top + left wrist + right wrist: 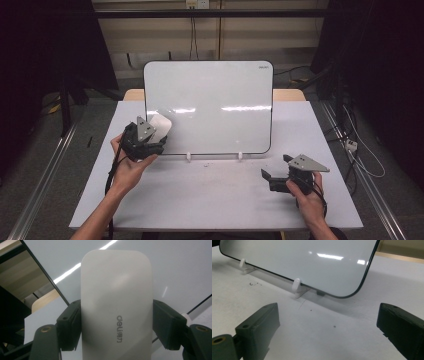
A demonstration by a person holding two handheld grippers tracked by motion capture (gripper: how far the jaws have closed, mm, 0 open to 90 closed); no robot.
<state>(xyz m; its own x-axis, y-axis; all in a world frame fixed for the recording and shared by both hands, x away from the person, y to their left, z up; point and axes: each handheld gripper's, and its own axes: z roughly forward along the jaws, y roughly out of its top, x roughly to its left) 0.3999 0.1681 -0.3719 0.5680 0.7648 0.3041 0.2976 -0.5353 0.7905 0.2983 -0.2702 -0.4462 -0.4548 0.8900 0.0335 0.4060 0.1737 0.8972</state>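
A whiteboard (pixel 215 100) stands upright on two small white feet (pixel 188 156) in the middle of the white table (pixel 215 200). My left gripper (pixel 159 131) is shut on a white board eraser (pixel 117 302) with grey lettering, and holds it against the board's lower left part. Both of its black pads (pixel 71 325) press on the eraser's sides. My right gripper (pixel 276 172) rests low over the table at the right, in front of the board's lower right corner (pixel 354 291). Its jaws stand wide apart with nothing between them.
The board's surface looks blank, with light streaks reflected in it. A white clip foot (pixel 297 287) holds its lower edge, and small dark specks lie on the table (pixel 332 322) in front. Bare table lies between my two hands. Dark floor and cables surround the table.
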